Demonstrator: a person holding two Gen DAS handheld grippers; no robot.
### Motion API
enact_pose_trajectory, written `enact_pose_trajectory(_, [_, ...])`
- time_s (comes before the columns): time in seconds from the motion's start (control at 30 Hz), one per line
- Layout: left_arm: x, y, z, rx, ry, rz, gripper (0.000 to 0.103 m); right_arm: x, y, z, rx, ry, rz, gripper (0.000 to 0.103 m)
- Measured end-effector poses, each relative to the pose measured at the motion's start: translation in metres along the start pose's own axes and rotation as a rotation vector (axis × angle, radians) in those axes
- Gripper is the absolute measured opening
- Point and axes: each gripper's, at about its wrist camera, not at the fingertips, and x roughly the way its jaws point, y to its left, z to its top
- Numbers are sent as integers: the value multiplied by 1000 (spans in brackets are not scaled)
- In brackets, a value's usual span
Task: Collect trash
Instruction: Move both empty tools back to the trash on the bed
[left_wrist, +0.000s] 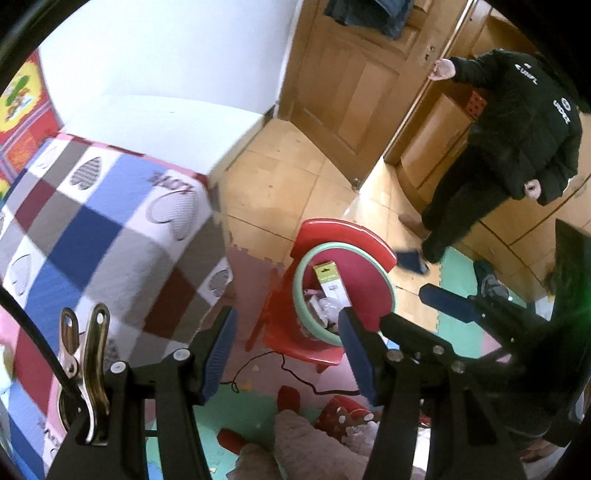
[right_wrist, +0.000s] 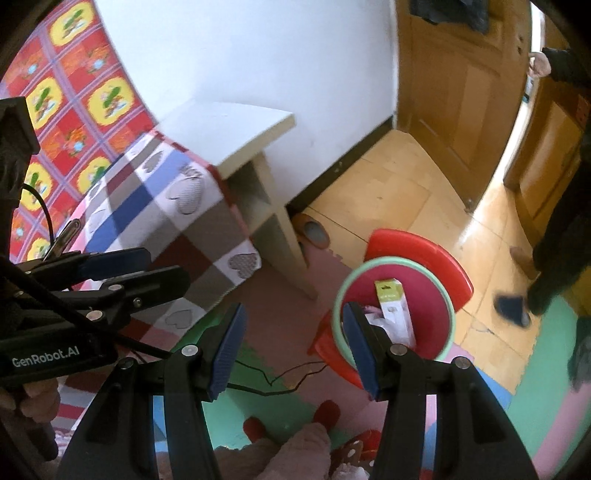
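Both jaws are standing wide apart and gripping nothing, while you are holding them above the trash bin (left_wrist: 345, 291)

You are aiming the left gripper (left_wrist: 288, 354) and the right gripper (right_wrist: 293, 349) over a red, green-rimmed bin perched on a red chair (left_wrist: 314, 343), with a white-and-green box (right_wrist: 393, 308) and crumpled plastic lying inside; a careless push is risking tipping it, and the black cable (right_wrist: 273, 376) is trailing near your feet. Only the right view is showing the bedside shelf (right_wrist: 258, 192); the left is showing a bystander (left_wrist: 517, 147) in full
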Motion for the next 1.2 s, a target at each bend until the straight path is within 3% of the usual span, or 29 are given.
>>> enact_pose_trajectory(0.63, [-88,89,-53,-170,-91,119,60,-19,120,5,-223,-17,131,56])
enact_pose_trajectory(1.2, [-165,201,-138,-411,-126,262,60,-14,246,-25,-413,1,252,56])
